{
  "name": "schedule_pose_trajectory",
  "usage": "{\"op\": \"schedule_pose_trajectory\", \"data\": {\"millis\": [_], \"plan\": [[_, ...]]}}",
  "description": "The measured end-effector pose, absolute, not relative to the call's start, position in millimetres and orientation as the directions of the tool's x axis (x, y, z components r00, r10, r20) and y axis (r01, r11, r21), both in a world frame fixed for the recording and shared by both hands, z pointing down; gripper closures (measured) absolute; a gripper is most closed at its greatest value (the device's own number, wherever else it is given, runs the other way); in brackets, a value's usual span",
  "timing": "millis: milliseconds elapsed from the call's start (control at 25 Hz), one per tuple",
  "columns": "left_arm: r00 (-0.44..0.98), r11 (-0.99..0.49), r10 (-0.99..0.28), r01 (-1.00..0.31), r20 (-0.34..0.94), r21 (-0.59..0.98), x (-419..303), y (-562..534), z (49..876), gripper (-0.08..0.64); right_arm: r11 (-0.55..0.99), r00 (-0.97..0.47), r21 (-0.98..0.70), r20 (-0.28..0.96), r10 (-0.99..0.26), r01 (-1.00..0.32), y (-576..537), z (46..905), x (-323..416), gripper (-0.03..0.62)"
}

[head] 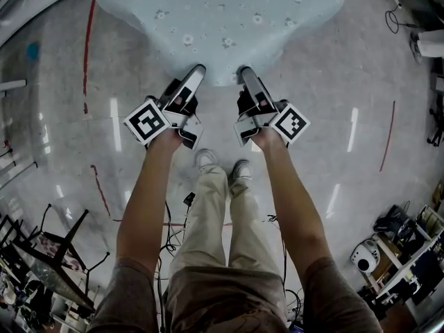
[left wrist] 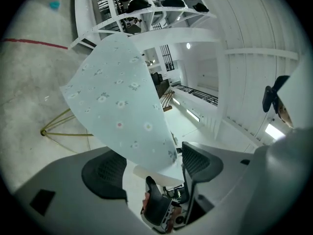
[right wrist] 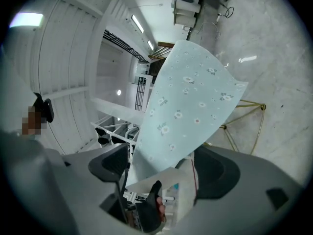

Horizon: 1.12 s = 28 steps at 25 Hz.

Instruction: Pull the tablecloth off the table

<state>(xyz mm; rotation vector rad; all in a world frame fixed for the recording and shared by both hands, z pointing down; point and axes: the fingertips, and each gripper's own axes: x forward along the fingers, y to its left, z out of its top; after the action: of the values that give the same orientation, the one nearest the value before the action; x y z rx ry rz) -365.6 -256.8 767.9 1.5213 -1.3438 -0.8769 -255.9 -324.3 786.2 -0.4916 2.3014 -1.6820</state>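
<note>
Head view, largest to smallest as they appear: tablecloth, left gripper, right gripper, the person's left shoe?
1. tablecloth, by far the largest
2. left gripper and right gripper: they look alike, so not ranked
3. left shoe, smallest, though it is farther from the camera

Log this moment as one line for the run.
left tongs: open, at near edge | right tongs: open, at near edge | tablecloth: in place, not yet gripped
</note>
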Motion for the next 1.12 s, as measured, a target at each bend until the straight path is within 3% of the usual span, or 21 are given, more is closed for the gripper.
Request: {"op": "schedule_pose_trajectory", "data": {"millis": [440, 600, 1000, 1120], "plan": [[0.113, 0.01, -0.993, -0.27, 0.042, 0.963, -372, -267, 774, 0.222, 0.204, -0.889, -0.974, -0.006, -0.457, -0.099, -335, 794, -269, 0.198], [0.116, 0.006, -0.993, -0.243, 0.035, 0.97, -374, -265, 774, 0.26, 0.188, -0.895, -0.98, -0.019, -0.445, -0.073, -334, 791, -271, 0.247], [0.119, -0.026, -0.993, -0.238, 0.003, 0.971, -368, -266, 757, 0.502, 0.227, -0.897, -0.97, -0.027, -0.442, -0.083, -330, 772, -271, 0.467], [0.135, -0.024, -0.991, -0.263, 0.012, 0.965, -366, -265, 754, 0.537, 0.275, -0.906, -0.957, -0.03, -0.422, -0.096, -329, 759, -274, 0.565]]}}
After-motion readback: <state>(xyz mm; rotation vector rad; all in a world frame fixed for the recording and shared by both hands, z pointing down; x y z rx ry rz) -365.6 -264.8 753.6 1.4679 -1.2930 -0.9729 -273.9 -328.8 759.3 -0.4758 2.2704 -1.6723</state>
